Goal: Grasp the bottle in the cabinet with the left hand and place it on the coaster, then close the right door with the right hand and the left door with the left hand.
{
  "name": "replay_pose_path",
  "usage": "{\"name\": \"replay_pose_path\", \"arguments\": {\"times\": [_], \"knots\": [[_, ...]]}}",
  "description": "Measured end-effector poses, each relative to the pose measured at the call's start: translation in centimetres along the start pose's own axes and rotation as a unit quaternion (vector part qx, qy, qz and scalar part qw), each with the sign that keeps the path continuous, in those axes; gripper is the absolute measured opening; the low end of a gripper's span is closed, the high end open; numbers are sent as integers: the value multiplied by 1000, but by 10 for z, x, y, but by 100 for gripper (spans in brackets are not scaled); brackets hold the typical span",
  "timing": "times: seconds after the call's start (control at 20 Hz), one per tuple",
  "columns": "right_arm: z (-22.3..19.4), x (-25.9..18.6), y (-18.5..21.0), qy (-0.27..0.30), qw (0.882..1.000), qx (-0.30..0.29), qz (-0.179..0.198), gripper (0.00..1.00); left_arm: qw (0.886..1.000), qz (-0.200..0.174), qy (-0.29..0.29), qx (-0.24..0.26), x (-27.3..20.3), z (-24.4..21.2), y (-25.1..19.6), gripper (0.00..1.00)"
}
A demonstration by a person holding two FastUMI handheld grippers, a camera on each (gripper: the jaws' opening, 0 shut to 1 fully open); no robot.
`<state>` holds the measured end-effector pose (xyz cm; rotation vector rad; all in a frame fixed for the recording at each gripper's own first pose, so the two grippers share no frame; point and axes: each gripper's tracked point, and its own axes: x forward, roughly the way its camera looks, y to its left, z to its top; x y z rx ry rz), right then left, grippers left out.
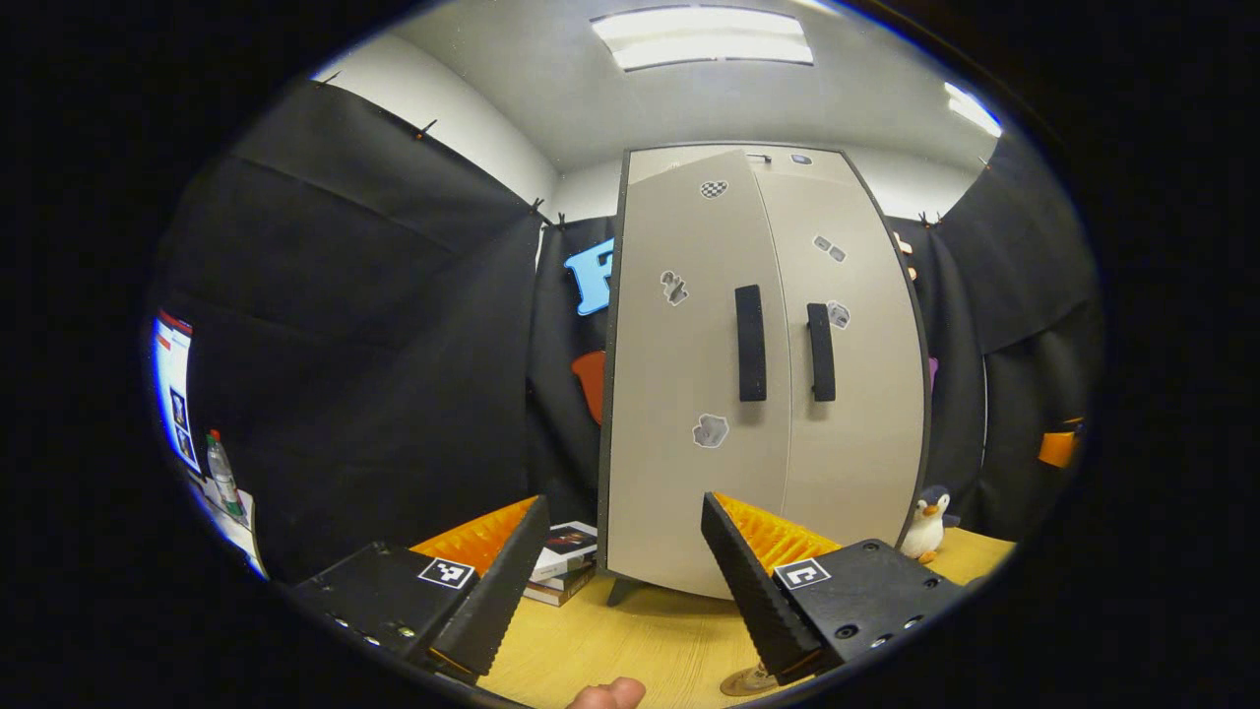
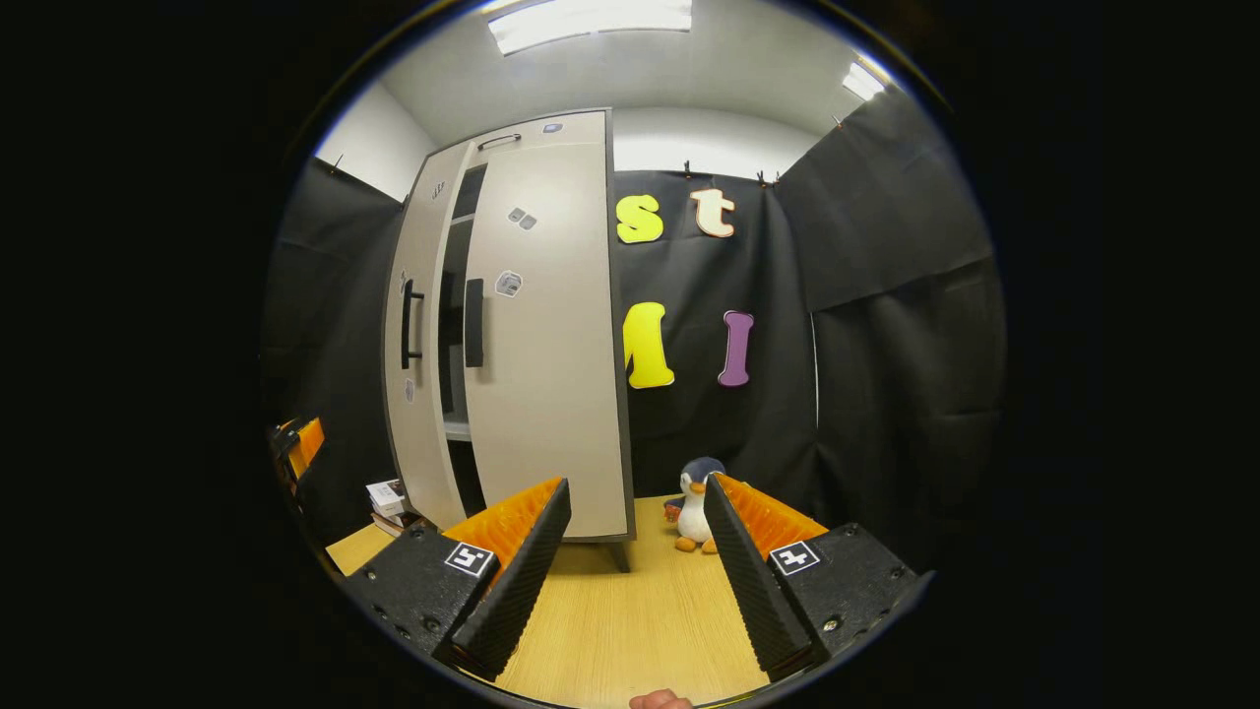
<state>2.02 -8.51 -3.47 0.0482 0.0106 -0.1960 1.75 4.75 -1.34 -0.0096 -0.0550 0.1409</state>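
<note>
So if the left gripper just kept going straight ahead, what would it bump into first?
Most likely the cabinet's left door: it stands straight ahead between the open fingers of the left gripper, across a stretch of bare table. Depth is hard to judge.

A staged recording booth, not a home: black cloth (image 2: 886, 325) pinned up as walls under office ceiling lights (image 1: 704, 37), a grey cabinet (image 1: 768, 394) with stickers on a wooden worktop (image 2: 630, 611), plus props, a toy penguin (image 2: 697, 502) and stacked books (image 1: 566, 561).
</note>
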Motion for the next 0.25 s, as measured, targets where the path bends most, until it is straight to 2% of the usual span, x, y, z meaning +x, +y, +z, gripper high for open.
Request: {"name": "replay_pose_path", "arguments": {"times": [0.05,0.1,0.15,0.2,0.25], "knots": [[-1,0,-2,2,1000,-1,-3,84,1000,-3,-1,-2,2,1,-1,99],[-2,-2,-4,3,1000,0,-7,84,1000,-4,-3,-2,2,3,-3,95],[-3,-3,-7,3,1000,0,-13,84,1000,-5,-7,-1,3,5,-4,99],[-2,-4,-9,0,1000,2,-18,84,1000,-7,-10,1,3,7,-5,95],[-2,-5,-11,0,1000,3,-22,83,1000,-9,-12,2,4,9,-7,95]]}}
